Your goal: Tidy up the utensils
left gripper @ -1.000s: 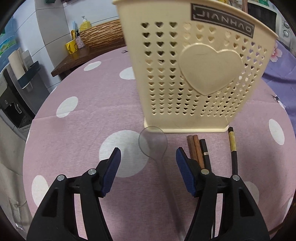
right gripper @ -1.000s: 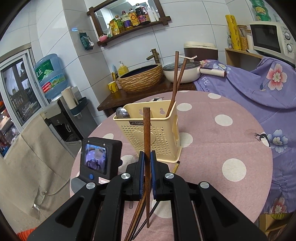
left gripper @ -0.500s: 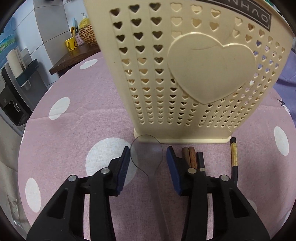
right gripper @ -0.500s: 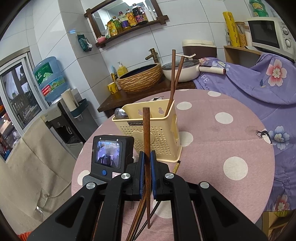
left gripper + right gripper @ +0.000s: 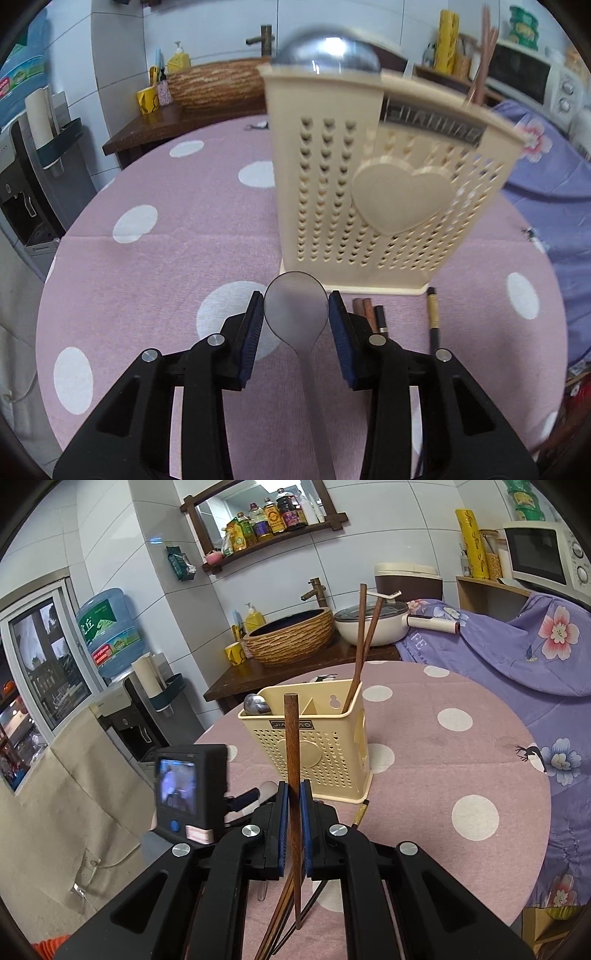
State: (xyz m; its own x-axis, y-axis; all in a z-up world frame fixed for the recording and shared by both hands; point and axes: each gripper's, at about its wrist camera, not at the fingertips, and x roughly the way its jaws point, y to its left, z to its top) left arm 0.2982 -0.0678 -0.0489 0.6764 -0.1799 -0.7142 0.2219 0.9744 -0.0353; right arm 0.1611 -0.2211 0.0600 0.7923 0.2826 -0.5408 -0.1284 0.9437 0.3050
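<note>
Left tongs (image 5: 296, 314) pinch the spoon (image 5: 296, 308) bowl at lower centre; right tongs (image 5: 291, 805) clamp one upright wooden chopstick (image 5: 291, 746). Best lift each clear of the cream holder's (image 5: 388, 192) rim, then lower handle-first into its matching compartment.

Left gripper (image 5: 296, 311) jaws clamped; right gripper (image 5: 294, 798) likewise

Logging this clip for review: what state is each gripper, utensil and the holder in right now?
Left gripper: shut on the spoon.
Right gripper: shut on an upright brown chopstick.
Utensil holder: upright on the table, two chopsticks and a metal spoon inside.
Loose chopsticks: lying on the tablecloth.
</note>
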